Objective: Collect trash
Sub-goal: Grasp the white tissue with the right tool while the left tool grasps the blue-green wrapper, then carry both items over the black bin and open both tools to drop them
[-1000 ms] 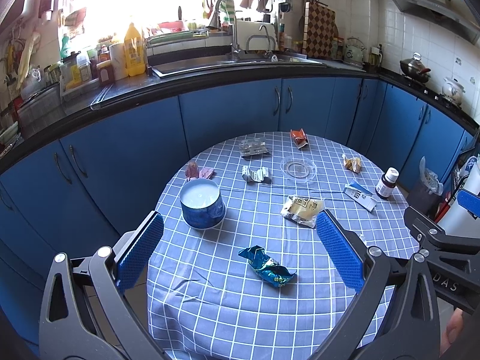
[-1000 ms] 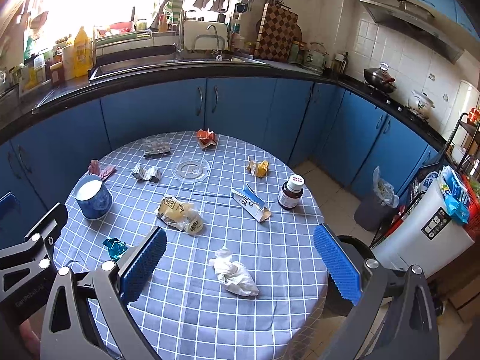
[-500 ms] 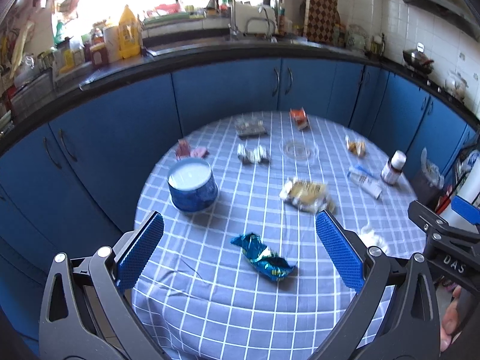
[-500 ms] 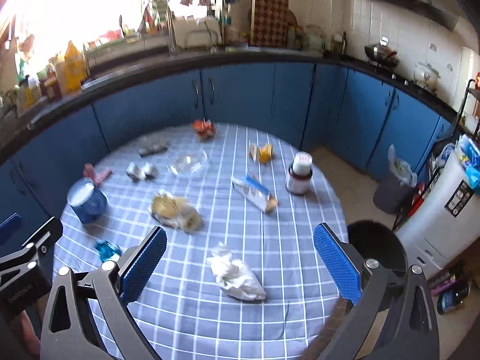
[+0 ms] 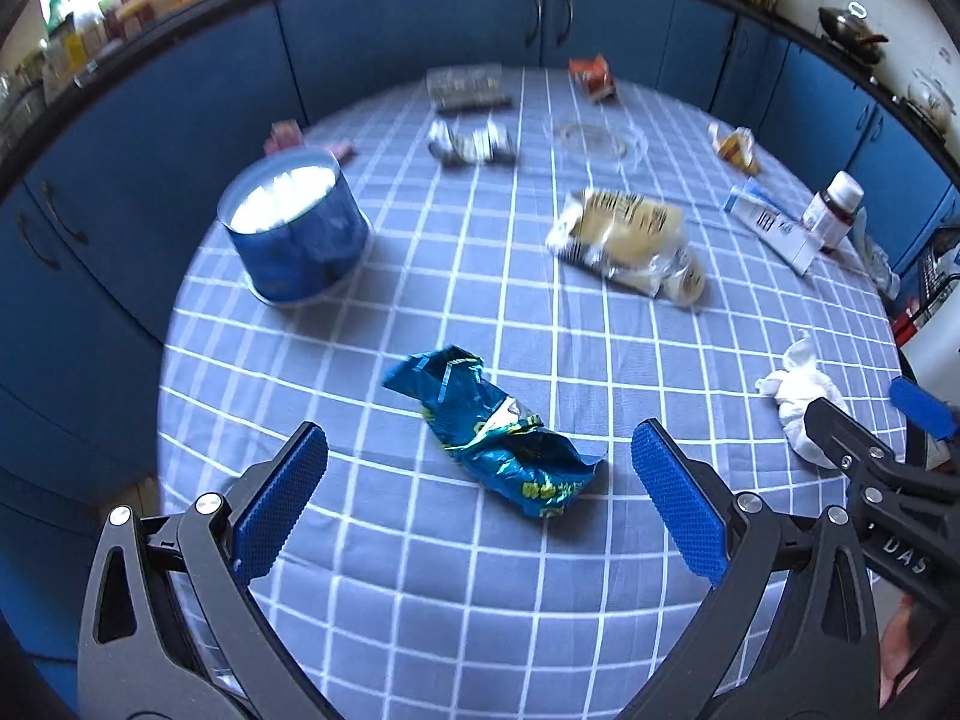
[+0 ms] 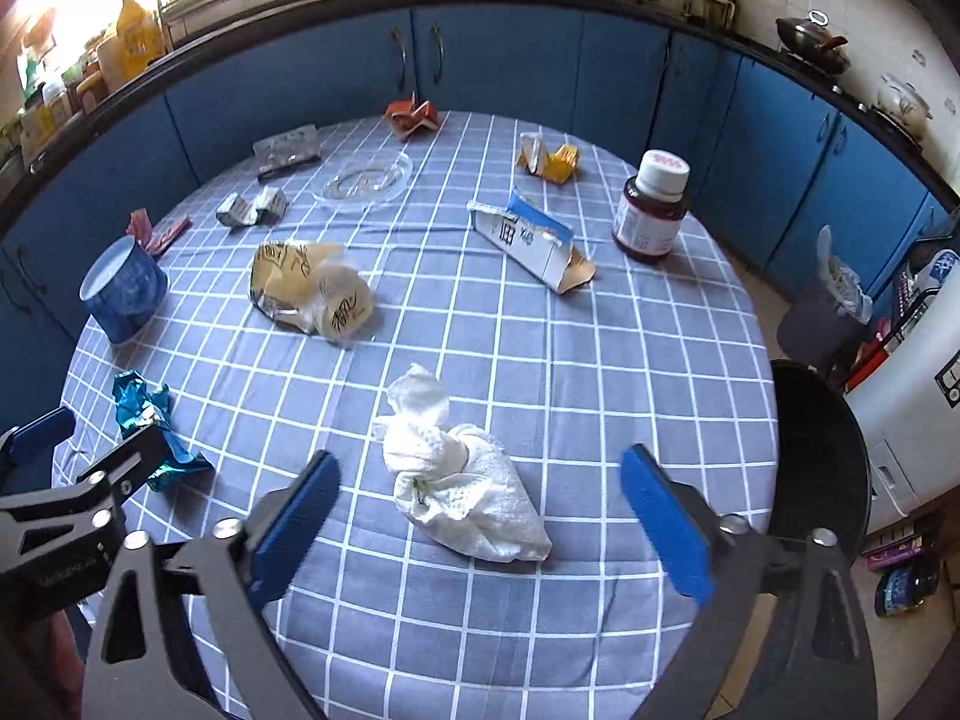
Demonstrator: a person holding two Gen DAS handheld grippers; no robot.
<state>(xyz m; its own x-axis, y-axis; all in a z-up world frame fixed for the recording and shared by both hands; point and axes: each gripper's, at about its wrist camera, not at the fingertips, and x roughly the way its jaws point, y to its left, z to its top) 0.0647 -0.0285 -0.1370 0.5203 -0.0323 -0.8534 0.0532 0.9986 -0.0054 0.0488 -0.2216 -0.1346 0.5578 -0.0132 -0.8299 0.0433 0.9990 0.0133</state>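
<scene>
- Blue tin (image 5: pixel 294 228): well ahead and left of the left gripper, farther off than the wrapper.
- Left gripper (image 5: pixel 480 498): jaws spread wide, empty; now much lower over the checked tablecloth (image 5: pixel 420 600) than a second ago.
- Teal snack wrapper (image 5: pixel 489 432): lying flat just ahead of and between the left jaws, untouched; likely its pickup target.
- Right gripper (image 6: pixel 480 510): likewise lowered; jaws closing from full width, pads not yet touching.
- Crumpled white tissue (image 6: pixel 456 468): between the right jaws, free on the cloth.
- Black bin (image 6: pixel 822 468): right of the right gripper, beside the table; probable drop point.
- Status: nothing collected yet; both grasps imminent.
</scene>
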